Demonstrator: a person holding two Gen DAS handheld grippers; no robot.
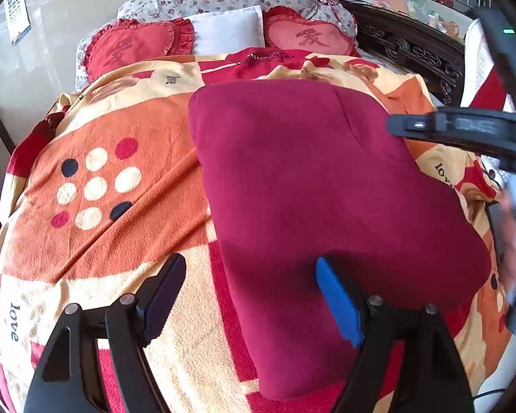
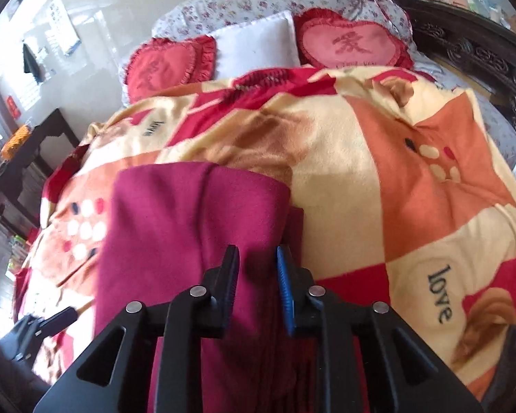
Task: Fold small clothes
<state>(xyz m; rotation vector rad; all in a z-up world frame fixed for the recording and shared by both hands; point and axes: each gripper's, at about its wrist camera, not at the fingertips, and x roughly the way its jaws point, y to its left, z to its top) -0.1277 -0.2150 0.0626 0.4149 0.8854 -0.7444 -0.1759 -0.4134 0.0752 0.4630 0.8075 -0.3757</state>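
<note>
The dark red garment [image 1: 313,206] is being kept flat on the patterned blanket [image 1: 113,179], filling the centre and right of the left wrist view. It is lying as a thick, rounded rectangle, so at least one fold is judged already made.

The left gripper [image 1: 247,296] is being held at the lower centre of its own view with its jaws wide apart and nothing between them. The black finger is hovering over bare blanket, while the blue finger [image 1: 337,303] is hanging over the garment's near edge; whether contact is being made cannot be told. This straddling stance is probably being kept so that the near left edge can be pinched next.

In the right wrist view, the right gripper [image 2: 258,282] is being held at the lower centre with a narrow gap between the fingers. Red cloth is showing in that gap, and garment layers are running beneath the fingers, but whether cloth is being clamped cannot be told. A doubled layer [image 2: 292,227] is showing beside the blue finger, suggesting the right edge is being tended.

Heart cushions [image 1: 137,48] and a white pillow [image 1: 227,31] are lying at the top of the frame, well apart from the work.
</note>
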